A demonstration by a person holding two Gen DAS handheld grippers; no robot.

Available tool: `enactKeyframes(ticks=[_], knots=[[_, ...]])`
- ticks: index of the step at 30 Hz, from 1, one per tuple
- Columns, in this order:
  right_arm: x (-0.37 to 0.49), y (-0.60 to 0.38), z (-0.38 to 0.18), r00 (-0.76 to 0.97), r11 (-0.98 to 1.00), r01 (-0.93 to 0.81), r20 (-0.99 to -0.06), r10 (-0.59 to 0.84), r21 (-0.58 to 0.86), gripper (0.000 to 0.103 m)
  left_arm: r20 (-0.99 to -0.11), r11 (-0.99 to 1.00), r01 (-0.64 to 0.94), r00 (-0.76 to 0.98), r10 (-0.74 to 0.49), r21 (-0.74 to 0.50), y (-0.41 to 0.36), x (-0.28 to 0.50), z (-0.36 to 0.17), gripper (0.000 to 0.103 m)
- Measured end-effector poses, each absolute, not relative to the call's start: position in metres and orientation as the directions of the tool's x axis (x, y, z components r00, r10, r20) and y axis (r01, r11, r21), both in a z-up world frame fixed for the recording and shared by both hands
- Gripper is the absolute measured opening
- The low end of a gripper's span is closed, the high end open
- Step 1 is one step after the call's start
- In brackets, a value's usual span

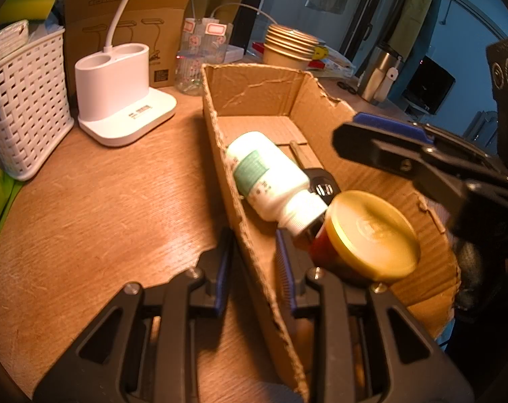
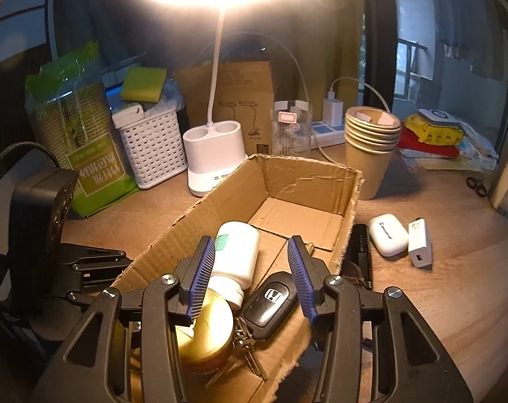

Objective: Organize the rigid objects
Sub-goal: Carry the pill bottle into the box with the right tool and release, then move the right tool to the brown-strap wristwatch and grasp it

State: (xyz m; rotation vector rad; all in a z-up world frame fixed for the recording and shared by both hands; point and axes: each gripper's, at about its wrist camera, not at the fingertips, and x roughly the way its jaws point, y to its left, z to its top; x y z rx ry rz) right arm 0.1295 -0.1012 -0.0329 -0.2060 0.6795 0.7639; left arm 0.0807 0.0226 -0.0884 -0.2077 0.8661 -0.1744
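L gripper [image 1: 254, 268] clamps box [image 1: 254, 80] wall; far half bare.

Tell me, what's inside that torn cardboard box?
Inside the cardboard box lie a white pill bottle, a gold-lidded jar and a car key with metal keys attached. The jar hides the floor beneath it.

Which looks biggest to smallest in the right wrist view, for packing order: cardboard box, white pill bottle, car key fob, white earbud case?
1. cardboard box
2. white pill bottle
3. car key fob
4. white earbud case

The fob sits nearer the camera, so it and the case may really be alike.
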Motion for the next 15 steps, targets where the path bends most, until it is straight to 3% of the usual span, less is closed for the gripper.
enactKeyframes(ticks=[15], knots=[[0.128,-0.147,-0.024,0.605,0.792,-0.606,-0.606,0.516,0.070,0.050,-0.735,0.966,0.068,0.636,-0.235,-0.251,0.023,0.081,-0.089,0.028]])
